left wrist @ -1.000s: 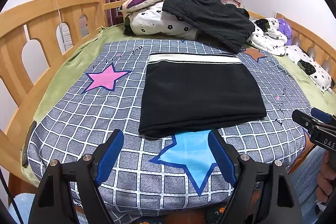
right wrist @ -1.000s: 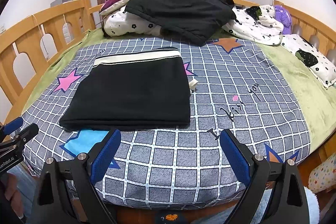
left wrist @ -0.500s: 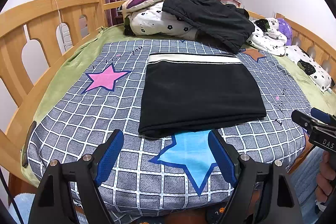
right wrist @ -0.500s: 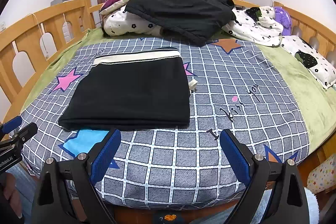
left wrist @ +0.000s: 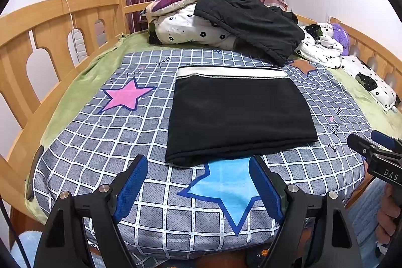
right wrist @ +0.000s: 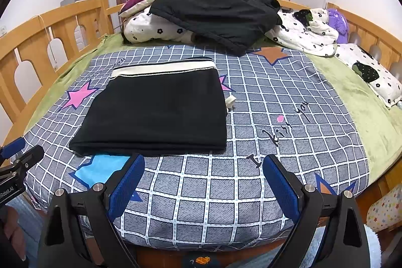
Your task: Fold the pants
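On the grey checked bedsheet with coloured stars (left wrist: 105,142), the black fabric pants with a cream waistband (left wrist: 236,117) lie folded into a flat rectangle, waistband at the far edge and the thick folded edge nearest the tools, just overlapping a blue star. Judged from this, the fold looks finished or one fold short of it, so the step in hand is to check it and, if a further fold is wanted, to take the near folded edge at both corners and carry it evenly toward the waistband, keeping the layers stacked. The left tool (left wrist: 198,189) hangs near that edge with its blue pads wide apart and nothing between them; the right tool (right wrist: 201,186) is likewise spread wide and empty, off the pants' right corner. The cloth looks soft, matte and smooth, its sides fairly square. A small cream tab (right wrist: 230,101) pokes out at the right side and could be tucked in.
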The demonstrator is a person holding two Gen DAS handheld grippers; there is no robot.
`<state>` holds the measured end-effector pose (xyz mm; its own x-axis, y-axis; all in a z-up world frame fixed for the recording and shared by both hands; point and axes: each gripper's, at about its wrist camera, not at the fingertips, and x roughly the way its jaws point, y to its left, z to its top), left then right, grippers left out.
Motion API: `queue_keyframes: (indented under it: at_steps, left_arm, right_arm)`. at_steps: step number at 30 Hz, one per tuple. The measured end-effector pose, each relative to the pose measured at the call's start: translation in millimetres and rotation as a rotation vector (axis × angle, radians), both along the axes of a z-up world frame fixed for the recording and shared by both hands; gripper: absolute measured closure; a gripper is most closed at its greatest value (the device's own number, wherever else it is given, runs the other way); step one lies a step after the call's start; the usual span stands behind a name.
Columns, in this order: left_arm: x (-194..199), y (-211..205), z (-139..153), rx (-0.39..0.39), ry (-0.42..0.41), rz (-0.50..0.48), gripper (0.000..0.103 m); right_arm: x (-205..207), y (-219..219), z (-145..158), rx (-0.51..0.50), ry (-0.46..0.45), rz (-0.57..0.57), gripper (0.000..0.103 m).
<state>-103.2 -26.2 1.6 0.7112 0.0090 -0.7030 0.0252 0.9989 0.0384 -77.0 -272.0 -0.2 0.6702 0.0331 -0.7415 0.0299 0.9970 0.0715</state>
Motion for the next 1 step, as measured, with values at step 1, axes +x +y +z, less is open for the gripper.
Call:
queue_keyframes:
  at_steps: [1]
  left_arm:
    - [-2.0,-1.5,1.6,0.002,-0.009,-0.005,0.022]
  right_arm:
    - [-0.1,-0.6,0.3,0.000,-0.002,0.001,0.009]
